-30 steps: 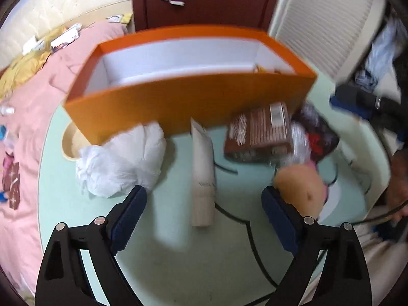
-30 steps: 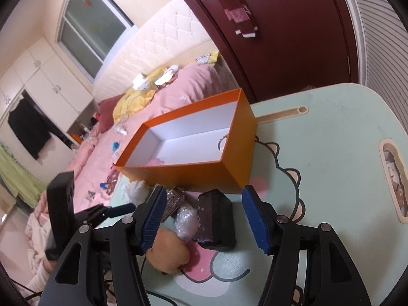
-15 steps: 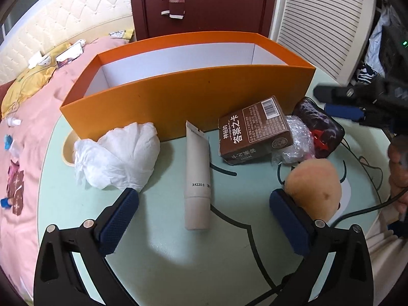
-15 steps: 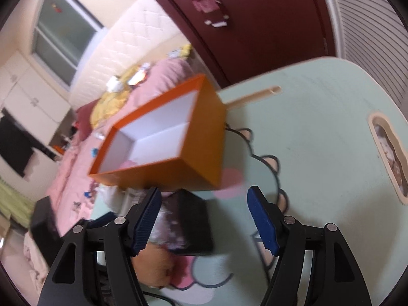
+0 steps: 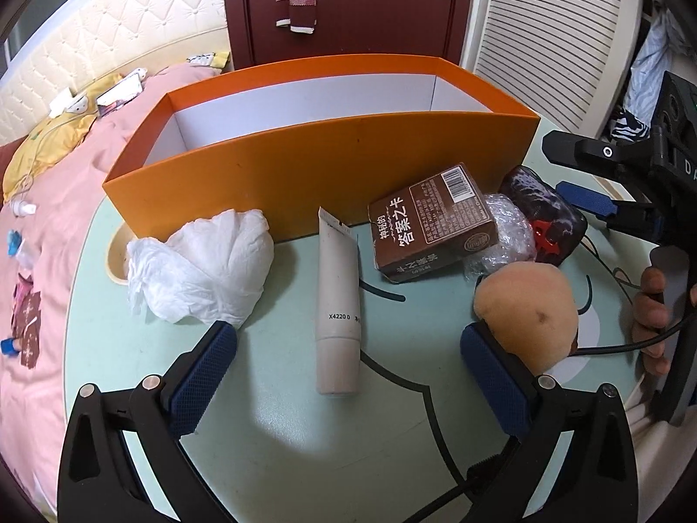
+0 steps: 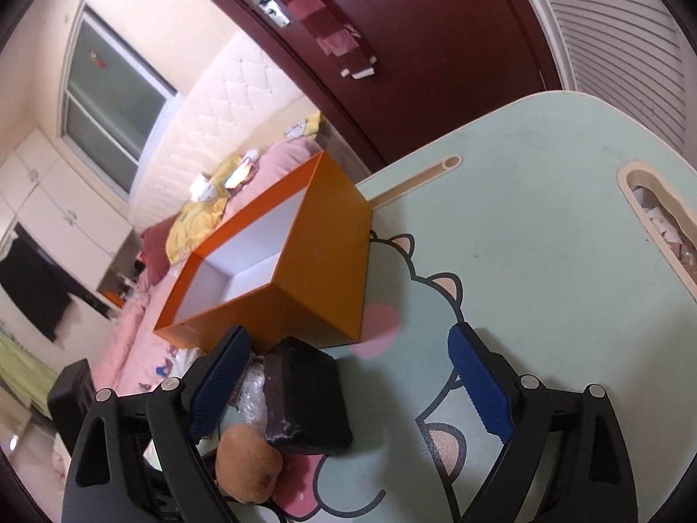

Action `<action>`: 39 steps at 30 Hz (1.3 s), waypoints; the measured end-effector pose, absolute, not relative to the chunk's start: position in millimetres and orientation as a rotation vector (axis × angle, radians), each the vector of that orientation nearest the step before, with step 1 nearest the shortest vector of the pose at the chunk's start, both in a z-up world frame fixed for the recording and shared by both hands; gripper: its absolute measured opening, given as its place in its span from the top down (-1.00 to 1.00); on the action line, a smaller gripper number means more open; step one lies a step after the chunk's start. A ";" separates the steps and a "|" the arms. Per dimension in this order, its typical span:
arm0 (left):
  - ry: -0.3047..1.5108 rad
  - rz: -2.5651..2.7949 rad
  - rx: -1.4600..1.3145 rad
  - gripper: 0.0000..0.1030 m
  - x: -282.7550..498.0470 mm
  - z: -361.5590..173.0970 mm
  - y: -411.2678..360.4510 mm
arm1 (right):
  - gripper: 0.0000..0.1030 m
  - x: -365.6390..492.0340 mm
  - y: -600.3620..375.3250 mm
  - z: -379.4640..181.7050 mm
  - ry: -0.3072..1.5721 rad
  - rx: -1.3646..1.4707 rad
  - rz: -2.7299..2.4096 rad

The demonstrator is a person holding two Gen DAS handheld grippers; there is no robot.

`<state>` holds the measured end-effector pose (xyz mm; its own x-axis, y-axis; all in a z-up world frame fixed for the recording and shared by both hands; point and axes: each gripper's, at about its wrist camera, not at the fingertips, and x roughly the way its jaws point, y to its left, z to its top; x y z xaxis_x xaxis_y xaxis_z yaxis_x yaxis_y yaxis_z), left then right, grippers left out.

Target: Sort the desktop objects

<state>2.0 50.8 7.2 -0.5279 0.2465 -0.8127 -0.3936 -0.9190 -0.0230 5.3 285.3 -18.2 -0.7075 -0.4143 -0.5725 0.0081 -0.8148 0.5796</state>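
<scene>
An empty orange box [image 5: 322,165] stands on the mint table [image 5: 283,414]. In front of it lie a crumpled white tissue [image 5: 204,266], a beige tube [image 5: 337,300], a brown carton [image 5: 433,222], clear plastic wrap [image 5: 505,235], a dark pouch [image 5: 544,213] and a tan round plush [image 5: 529,309]. My left gripper [image 5: 348,375] is open just short of the tube, its right pad touching the plush. My right gripper [image 6: 348,392] is open above the dark pouch [image 6: 305,401], beside the box [image 6: 318,261] and the plush [image 6: 248,470]; in the left wrist view it shows as the right gripper [image 5: 610,183] at the right edge.
A pink bed [image 5: 52,165] with scattered small items runs along the table's left side. A dark red door [image 5: 348,8] and a white slatted panel [image 5: 549,35] stand behind. A hand [image 5: 653,318] and a black cable [image 5: 610,348] are at the right. A slot [image 6: 662,222] cuts the table's far edge.
My left gripper has pulled back and steadied, showing more of the table. My right gripper has tilted and moved in closer over the dark pouch.
</scene>
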 end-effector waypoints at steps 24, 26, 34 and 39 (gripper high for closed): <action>0.173 2.515 -1.302 -0.99 -7.3 7.0 37.0 | -0.52 -152.3 95.7 49.8 0.267 1.568 -2.068; 0.174 2.517 -1.302 -0.99 -7.7 6.6 36.1 | -0.36 -170.7 75.7 26.8 0.318 1.670 -1.960; 0.171 2.519 -1.303 -0.99 -7.5 5.1 35.1 | 0.08 -179.9 43.5 -14.9 0.377 1.831 -1.710; 0.192 2.504 -1.287 -0.99 10.6 2.5 37.0 | 0.41 -175.7 39.1 -6.2 0.487 1.781 -1.751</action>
